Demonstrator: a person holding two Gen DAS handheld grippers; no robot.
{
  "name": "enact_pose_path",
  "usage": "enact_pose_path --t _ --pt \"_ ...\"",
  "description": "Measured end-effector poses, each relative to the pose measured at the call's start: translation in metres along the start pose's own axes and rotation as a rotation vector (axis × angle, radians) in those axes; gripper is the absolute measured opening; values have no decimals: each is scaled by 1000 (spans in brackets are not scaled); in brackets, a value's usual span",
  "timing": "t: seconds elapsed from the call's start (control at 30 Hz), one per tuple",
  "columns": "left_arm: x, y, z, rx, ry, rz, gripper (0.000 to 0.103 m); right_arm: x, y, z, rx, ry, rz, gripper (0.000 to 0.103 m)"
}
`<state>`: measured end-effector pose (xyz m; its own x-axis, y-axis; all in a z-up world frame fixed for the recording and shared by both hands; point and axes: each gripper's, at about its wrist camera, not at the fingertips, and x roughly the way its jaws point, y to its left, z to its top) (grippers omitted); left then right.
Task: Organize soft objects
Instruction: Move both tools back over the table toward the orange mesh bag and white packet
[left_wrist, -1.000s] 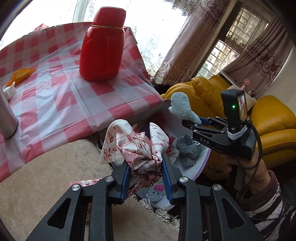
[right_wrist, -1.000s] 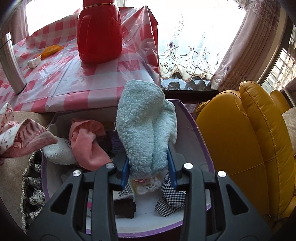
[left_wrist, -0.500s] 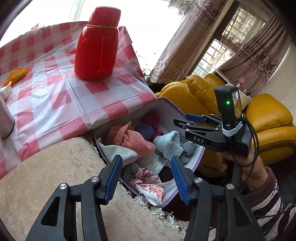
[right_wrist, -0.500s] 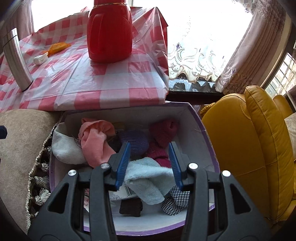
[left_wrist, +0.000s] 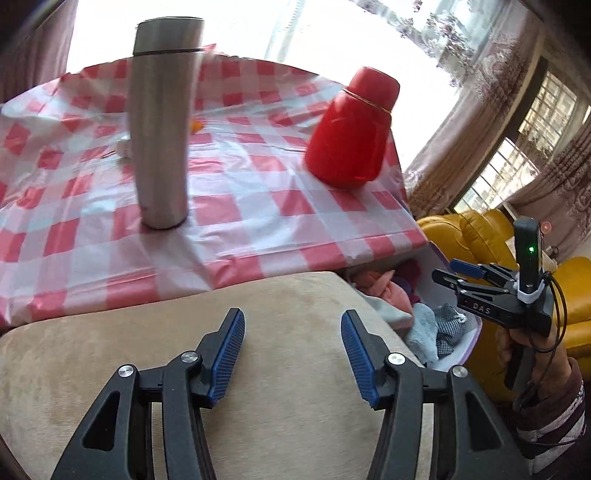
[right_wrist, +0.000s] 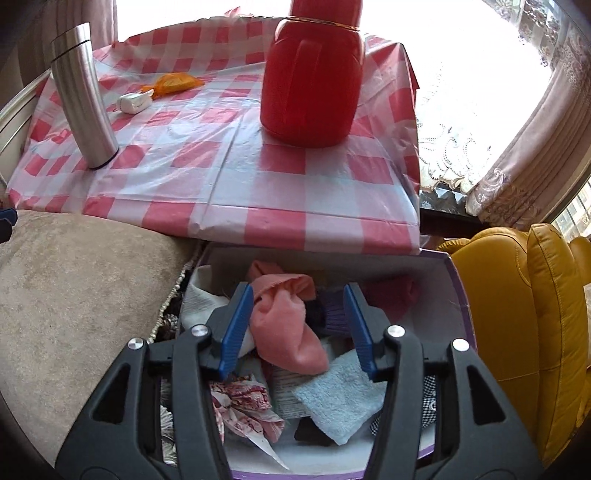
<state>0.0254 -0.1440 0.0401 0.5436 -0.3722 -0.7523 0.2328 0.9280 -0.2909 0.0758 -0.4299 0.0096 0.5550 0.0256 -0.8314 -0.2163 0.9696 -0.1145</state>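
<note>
The box (right_wrist: 463, 295) of cloths sits at my six o'clock in the right wrist view, below the checked table's (right_wrist: 221, 184) edge: pink cloth (right_wrist: 288, 332) on top, blue towel (right_wrist: 340, 398) at five, patterned rag (right_wrist: 243, 402) at seven. My right gripper (right_wrist: 298, 328) hangs over them, jaws just opening, nothing clamped. My left gripper (left_wrist: 291, 354) stands apart and empty over the beige cushion (left_wrist: 295, 424). Flask (left_wrist: 162, 122) at eleven, red jug (left_wrist: 351, 129) at one.

Left gripper (left_wrist: 292, 352) was angled down, jaws apart, holding nothing. Right gripper (right_wrist: 298, 325) had just been opening, nothing pinched, person's hand (left_wrist: 524, 343) gripping its handle.
</note>
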Motion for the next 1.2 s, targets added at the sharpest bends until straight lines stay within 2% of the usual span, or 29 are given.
enact_pose_path --t 0.27,0.37,0.53,0.8,1.07,1.2 --pt "-22 86 0 -163 -38 97 56 11 38 32 -56 0 26 58" --pt "-28 108 5 -190 -53 131 56 17 52 44 -72 1 41 59" --pt "-31 137 18 -211 -70 166 62 27 75 64 -109 -2 57 61" --pt "-16 175 52 -174 -63 197 69 45 105 103 -154 -21 107 65" --pt "14 205 113 -92 -69 211 84 61 123 155 -199 -74 120 70" --pt "38 216 144 -49 -53 215 85 73 131 182 -221 -105 126 76"
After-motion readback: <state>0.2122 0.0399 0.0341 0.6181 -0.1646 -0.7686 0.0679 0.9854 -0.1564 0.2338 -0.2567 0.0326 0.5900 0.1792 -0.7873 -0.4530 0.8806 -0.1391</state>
